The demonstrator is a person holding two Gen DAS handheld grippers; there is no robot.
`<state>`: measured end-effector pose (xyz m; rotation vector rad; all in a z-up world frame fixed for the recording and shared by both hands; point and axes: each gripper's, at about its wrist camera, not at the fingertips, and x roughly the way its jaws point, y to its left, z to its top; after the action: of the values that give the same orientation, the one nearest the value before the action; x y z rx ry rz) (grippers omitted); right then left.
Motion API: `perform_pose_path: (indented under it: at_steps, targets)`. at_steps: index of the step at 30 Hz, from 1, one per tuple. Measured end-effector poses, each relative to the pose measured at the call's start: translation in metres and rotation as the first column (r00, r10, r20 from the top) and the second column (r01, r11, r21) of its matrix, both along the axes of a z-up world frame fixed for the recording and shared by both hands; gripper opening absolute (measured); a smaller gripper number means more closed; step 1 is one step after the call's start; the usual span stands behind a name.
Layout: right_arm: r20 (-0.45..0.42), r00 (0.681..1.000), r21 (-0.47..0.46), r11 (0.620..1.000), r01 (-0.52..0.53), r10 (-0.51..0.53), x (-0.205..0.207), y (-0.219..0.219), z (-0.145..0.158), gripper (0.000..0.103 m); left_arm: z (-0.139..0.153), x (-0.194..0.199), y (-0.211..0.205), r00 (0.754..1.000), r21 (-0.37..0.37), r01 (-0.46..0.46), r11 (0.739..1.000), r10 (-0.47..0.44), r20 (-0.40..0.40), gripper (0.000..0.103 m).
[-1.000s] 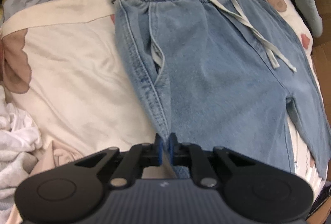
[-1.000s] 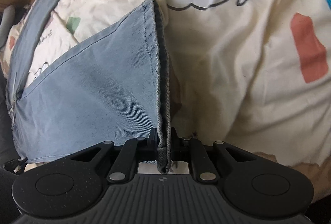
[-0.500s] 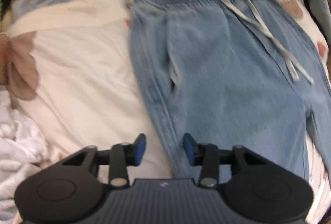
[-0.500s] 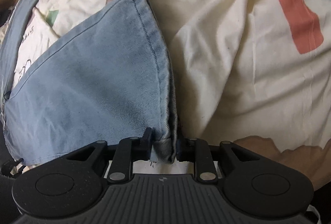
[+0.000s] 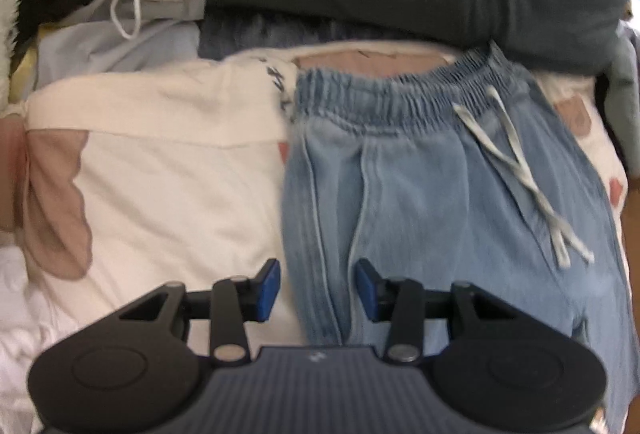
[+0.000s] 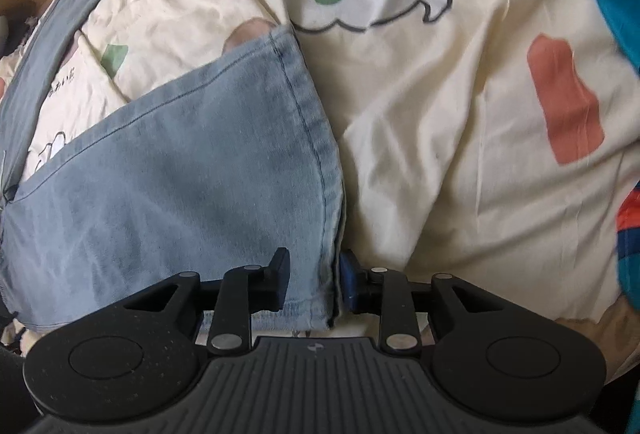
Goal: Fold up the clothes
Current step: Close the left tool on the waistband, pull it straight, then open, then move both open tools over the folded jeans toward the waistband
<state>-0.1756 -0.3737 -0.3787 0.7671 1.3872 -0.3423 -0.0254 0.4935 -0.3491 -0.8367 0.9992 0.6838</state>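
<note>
Bedding: your cream printed quilt.
Jeans: flat, waistband at quilt's far edge.
Left gripper: jaws spread, just opened.
Right gripper: jaws just opened around hem, apparently released.

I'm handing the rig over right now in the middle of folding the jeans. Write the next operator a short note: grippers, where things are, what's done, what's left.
Left gripper: open, nothing held; the side seam of the jeans lies below its jaws.
Right gripper: jaws have just been opening; the leg hem lies loose between them, not pinched.
Jeans lie flat on the cream printed quilt, elastic waistband at the far end, drawstring on top.
Done: jeans laid out and both grips let go.
Left: judging by the spread-out legs, all the folds probably remain; likely start by regripping hem and side seam.
</note>
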Motion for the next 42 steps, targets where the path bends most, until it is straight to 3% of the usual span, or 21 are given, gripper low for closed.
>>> perform_pose_path:
  at_steps: [6,15,18,20,23,26,28,31,36,37,40,42]
  targets:
    - [0.0,1.0,-0.036,0.999,0.015,-0.016,0.001,-0.001,0.005,0.032,-0.006,0.016,0.024,1.0,0.024,0.01,1.0,-0.01,-0.006,0.043]
    - [-0.033,0.999,-0.083,0.996,-0.041,0.038,0.006,0.008,0.011,0.034,-0.007,0.025,0.053,0.997,0.024,-0.062,0.998,0.061,0.05,0.042]
    - [-0.003,1.0,-0.083,0.997,-0.003,0.003,0.003,0.005,0.016,0.035,-0.012,0.029,0.058,0.995,-0.001,-0.083,0.997,0.082,0.061,0.041]
    - [0.014,1.0,-0.075,0.997,0.021,-0.02,0.001,0.002,0.02,0.035,-0.015,0.037,0.057,0.998,0.027,-0.05,0.998,0.049,0.039,0.04]
    - [0.023,0.999,-0.084,0.996,0.028,-0.026,0.001,-0.002,0.025,0.035,-0.017,0.039,0.057,0.999,0.03,-0.033,0.999,0.032,0.043,0.024]
    - [0.033,0.999,-0.097,0.995,0.033,-0.03,0.001,-0.006,0.03,0.035,-0.01,0.041,0.053,1.0,0.081,-0.003,0.997,0.002,0.012,0.016]
    - [0.042,0.999,-0.101,0.994,0.039,-0.035,0.001,-0.009,0.031,0.035,-0.001,0.042,0.05,1.0,0.131,0.014,0.991,-0.012,-0.016,0.012]
    - [0.049,0.998,-0.099,0.994,0.048,-0.043,0.001,-0.009,0.03,0.035,0.005,0.035,0.057,1.0,0.125,-0.024,0.992,0.026,-0.016,0.009]
    - [0.059,0.998,-0.094,0.995,0.045,-0.039,0.005,-0.005,0.026,0.035,-0.004,0.038,0.061,0.998,0.115,0.002,0.993,0.004,-0.059,0.01]
    - [0.06,0.998,-0.093,0.995,0.041,-0.035,0.007,-0.003,0.025,0.035,-0.005,0.039,0.059,0.997,0.116,-0.002,0.993,0.01,-0.071,0.012]
    - [0.06,0.998,-0.097,0.995,0.033,-0.027,0.011,0.0,0.022,0.037,-0.007,0.041,0.056,0.994,0.123,-0.013,0.992,0.026,-0.106,0.034]
    - [0.068,0.997,-0.098,0.995,0.036,-0.029,0.014,0.002,0.021,0.041,-0.002,0.041,0.053,0.994,0.13,0.005,0.991,0.01,-0.113,0.034]
